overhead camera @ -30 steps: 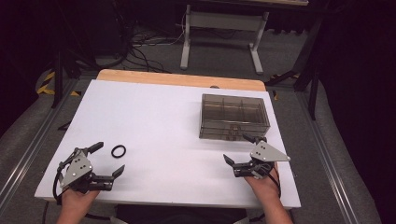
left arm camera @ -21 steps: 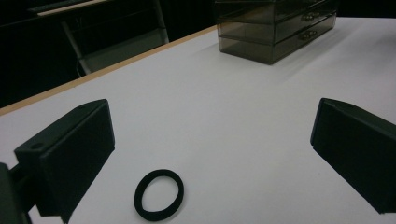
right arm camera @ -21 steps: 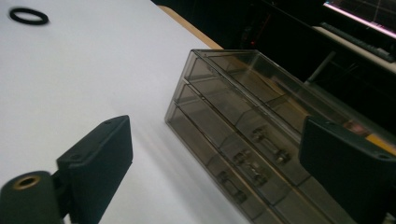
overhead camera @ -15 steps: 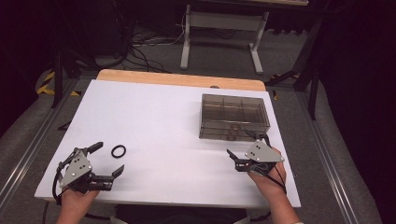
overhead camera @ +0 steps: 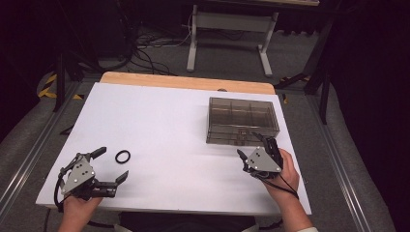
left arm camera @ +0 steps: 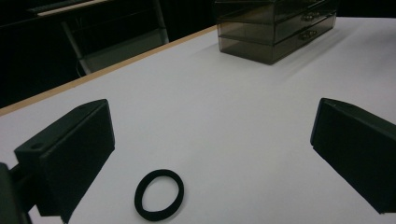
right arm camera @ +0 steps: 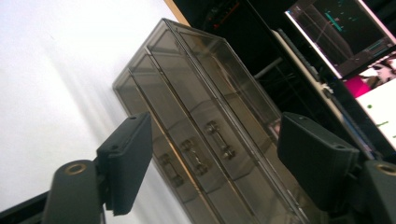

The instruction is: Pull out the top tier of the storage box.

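A black ring [overhead camera: 123, 156] lies flat on the white table [overhead camera: 164, 121], between the open jaws of my left gripper [overhead camera: 112, 163] near the front left corner. In the left gripper view the ring [left arm camera: 159, 194] sits low between the wide-apart jaws of the left gripper [left arm camera: 210, 158], which holds nothing. A smoky clear drawer box [overhead camera: 241, 120] stands at the right. My right gripper [overhead camera: 252, 145] is open just in front of it, tilted. In the right gripper view the box [right arm camera: 187, 88] fills the gap between the jaws of the right gripper [right arm camera: 215, 154], its drawers shut, with small handles [right arm camera: 194, 150] in a row.
The table's wooden far edge [overhead camera: 188, 82] runs along the back. Beyond it stand a white stand's legs [overhead camera: 227, 29] and cables on the floor. Metal rails [overhead camera: 333, 159] flank the table. The drawer box [left arm camera: 275, 28] shows far off in the left gripper view.
My right gripper has moved forward to the drawer box's front and turned toward it. The left gripper and the ring have stayed put.
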`<state>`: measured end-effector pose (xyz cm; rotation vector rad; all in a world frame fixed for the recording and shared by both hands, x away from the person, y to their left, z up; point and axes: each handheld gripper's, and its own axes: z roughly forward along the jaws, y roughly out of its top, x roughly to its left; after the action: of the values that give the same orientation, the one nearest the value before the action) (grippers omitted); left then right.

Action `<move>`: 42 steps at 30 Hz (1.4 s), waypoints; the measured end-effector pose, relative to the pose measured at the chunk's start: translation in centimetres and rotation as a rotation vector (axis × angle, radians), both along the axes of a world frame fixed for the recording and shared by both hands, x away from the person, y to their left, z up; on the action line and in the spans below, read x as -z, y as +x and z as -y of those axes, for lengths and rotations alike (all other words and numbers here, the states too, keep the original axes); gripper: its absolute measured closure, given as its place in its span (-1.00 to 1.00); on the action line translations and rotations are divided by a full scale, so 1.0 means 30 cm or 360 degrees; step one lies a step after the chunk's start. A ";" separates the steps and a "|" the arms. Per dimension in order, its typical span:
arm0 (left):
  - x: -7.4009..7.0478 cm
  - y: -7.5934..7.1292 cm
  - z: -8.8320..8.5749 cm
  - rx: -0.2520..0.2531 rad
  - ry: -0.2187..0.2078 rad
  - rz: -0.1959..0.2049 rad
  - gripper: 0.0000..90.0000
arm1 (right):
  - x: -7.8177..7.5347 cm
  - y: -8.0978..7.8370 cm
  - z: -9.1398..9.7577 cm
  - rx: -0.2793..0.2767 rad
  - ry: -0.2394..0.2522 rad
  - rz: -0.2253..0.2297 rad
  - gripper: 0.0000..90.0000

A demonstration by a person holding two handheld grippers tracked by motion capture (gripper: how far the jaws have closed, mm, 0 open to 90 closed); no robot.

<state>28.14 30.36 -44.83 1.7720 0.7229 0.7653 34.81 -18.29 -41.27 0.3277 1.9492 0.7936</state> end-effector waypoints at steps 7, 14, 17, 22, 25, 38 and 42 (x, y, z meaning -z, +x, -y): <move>0.000 0.000 0.001 0.0000 0.0000 0.0000 -0.98 | 0.006 0.000 -0.009 0.0044 -0.0127 0.0066 -0.28; 0.000 0.001 0.000 0.0000 0.0000 0.0000 -0.99 | 0.018 0.003 -0.023 0.0105 -0.0296 0.0160 -0.15; 0.000 0.000 0.000 0.0002 -0.0001 -0.0002 -0.98 | 0.024 0.005 -0.031 0.0124 -0.0363 0.0204 -0.12; 0.000 0.000 0.000 0.0001 -0.0001 -0.0002 -0.99 | 0.033 0.008 -0.042 0.0145 -0.0483 0.0260 -0.05; 0.000 0.001 0.000 -0.0001 0.0000 0.0000 -0.98 | 0.037 0.008 -0.047 0.0154 -0.0527 0.0282 -0.03; 0.001 0.001 0.000 -0.0001 -0.0001 -0.0001 -0.99 | 0.071 0.014 -0.074 0.0211 -0.0718 0.0410 0.07; 0.000 0.001 -0.001 -0.0002 -0.0002 -0.0001 -0.99 | 0.083 0.019 -0.082 0.0225 -0.0791 0.0450 0.10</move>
<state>28.17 30.38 -44.84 1.7706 0.7250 0.7650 35.38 -15.84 -43.75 0.0471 1.7607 0.2306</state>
